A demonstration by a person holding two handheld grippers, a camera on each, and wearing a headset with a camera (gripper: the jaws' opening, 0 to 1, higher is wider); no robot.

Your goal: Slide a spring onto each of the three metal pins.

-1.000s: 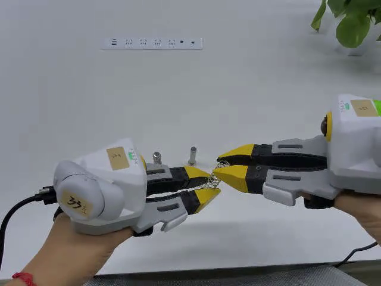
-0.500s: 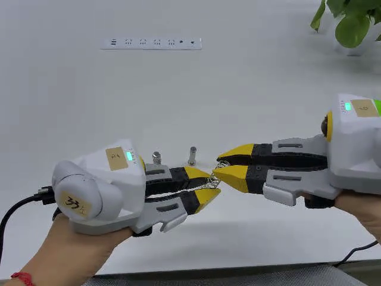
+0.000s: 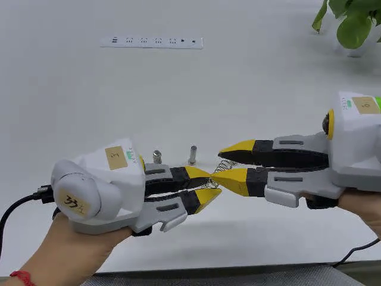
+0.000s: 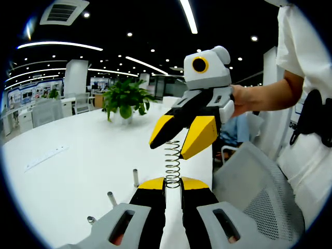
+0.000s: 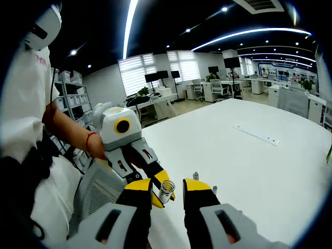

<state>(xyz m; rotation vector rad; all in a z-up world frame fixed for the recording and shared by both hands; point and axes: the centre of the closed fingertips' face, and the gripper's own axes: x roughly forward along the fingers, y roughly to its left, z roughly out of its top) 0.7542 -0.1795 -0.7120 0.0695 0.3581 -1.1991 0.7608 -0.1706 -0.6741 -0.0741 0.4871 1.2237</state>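
Note:
A small steel spring (image 3: 218, 173) spans the gap between the two grippers above the white table (image 3: 256, 89). My left gripper (image 3: 213, 183) is shut on its lower end, and in the left gripper view the spring (image 4: 173, 163) stands up from the closed jaws (image 4: 173, 182). My right gripper (image 3: 216, 163) comes in from the right and is open, its jaws either side of the spring's other end (image 5: 166, 191) without pinching it. Two upright metal pins (image 3: 157, 157) (image 3: 192, 155) stand just behind the left jaws. The left gripper view shows three pins, the nearest (image 4: 135, 177).
A white power strip (image 3: 152, 42) lies far back on the table. A green plant (image 3: 351, 21) sits at the back right corner. The table's front edge runs below both grippers. A black cable (image 3: 18, 208) trails off the left gripper.
The right gripper's jaws, nearly closed on the spring's end before, have spread apart. The left gripper keeps its hold and place.

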